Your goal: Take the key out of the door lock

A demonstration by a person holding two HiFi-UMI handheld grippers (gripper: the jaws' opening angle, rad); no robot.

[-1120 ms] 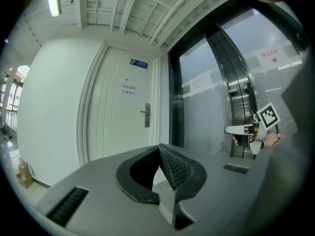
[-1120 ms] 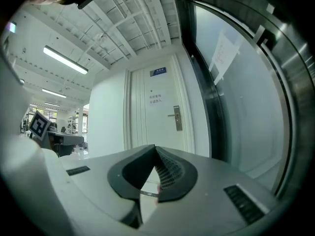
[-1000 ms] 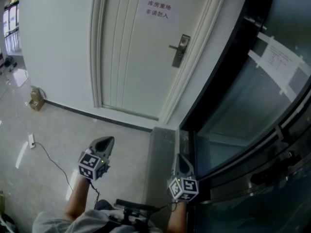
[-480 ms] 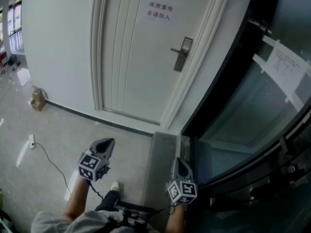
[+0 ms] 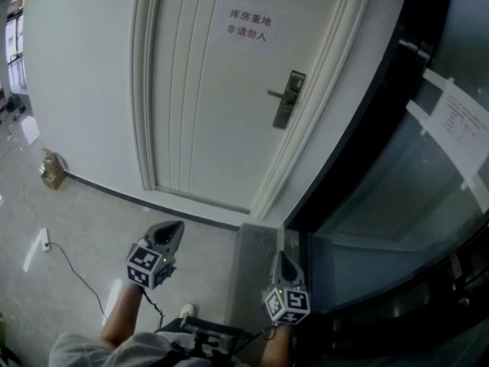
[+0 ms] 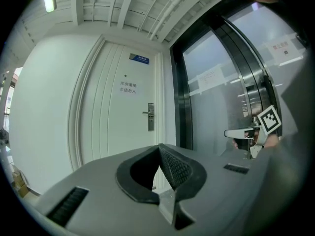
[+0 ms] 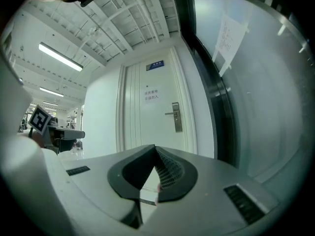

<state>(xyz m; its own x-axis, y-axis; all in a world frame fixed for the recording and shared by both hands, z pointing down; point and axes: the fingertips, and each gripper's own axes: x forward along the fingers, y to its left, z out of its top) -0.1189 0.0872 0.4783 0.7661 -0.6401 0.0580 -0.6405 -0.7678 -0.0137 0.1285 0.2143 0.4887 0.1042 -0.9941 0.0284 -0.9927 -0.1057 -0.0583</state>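
Though the left claw (image 5: 170, 232) and right claw (image 5: 281, 260) are both pressed together and empty, low above the grey floor (image 5: 80, 216), the shut white door (image 5: 202, 98) stands well ahead beside a glass wall (image 5: 397, 205). The key, probably in its lock plate (image 5: 289, 99), is too small to see.

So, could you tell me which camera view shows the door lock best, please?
The head view: the door lock is largest and clearest there, though tilted. Both gripper views show it upright but smaller.
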